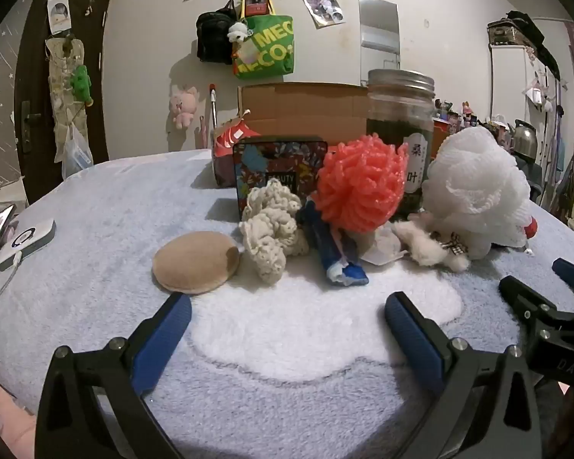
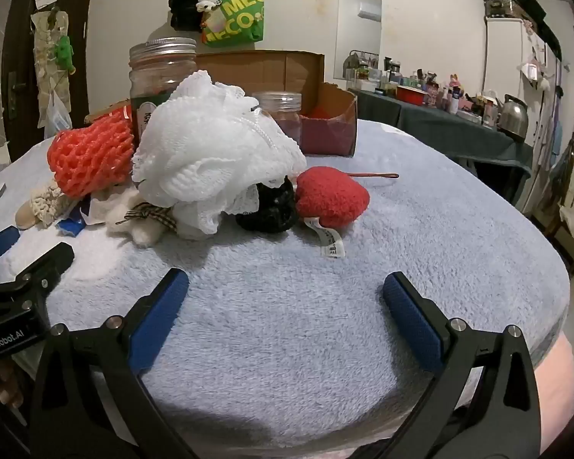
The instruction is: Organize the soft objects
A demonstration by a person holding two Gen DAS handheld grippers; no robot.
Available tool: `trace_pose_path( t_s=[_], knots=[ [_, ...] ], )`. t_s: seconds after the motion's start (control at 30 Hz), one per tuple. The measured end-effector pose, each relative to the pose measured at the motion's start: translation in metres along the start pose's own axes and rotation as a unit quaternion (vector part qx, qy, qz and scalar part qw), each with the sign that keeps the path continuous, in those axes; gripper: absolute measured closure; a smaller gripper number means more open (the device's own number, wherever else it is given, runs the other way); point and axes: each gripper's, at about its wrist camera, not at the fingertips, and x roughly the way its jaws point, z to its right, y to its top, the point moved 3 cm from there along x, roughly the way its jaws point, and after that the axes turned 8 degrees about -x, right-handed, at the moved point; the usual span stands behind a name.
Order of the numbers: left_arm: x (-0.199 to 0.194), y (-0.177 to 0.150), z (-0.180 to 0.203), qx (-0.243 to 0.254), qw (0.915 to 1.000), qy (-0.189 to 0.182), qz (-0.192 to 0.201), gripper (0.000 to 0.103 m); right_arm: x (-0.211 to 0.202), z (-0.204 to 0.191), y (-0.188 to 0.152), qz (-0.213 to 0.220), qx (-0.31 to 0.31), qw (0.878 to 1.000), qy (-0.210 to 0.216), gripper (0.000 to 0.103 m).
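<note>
- Pale blue fleece blanket [image 1: 95, 206] is seen spread over the surface, with a cluster of soft objects heaped at its middle.
- The left gripper [image 1: 287, 306] is held with its blue-padded jaws wide apart and nothing between them, just short of the heap at twelve o'clock.
- A tan round pad [image 1: 195, 262] is placed at eleven o'clock of that gripper, touching a cream crocheted piece [image 1: 271, 229].
- An orange foam net [image 1: 359, 183] and a white mesh pouf [image 1: 478, 191] are stacked before a tall jar [image 1: 400, 114].
- The right gripper [image 2: 285, 290] is likewise held fully apart and empty.
- A red plush heart [image 2: 331, 199] is found at twelve o'clock of it, beside a black knitted item [image 2: 271, 210].
</note>
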Motion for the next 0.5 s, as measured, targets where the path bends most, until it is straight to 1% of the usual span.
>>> trace_pose_path(
  t_s=[0.5],
  knots=[
    [-0.0002, -0.0001, 0.0003, 0.000, 1.0000, 0.000, -0.002, 0.000, 0.0009, 0.0006, 0.0003, 0.001, 0.000, 1.000, 0.000, 0.000]
  ],
)
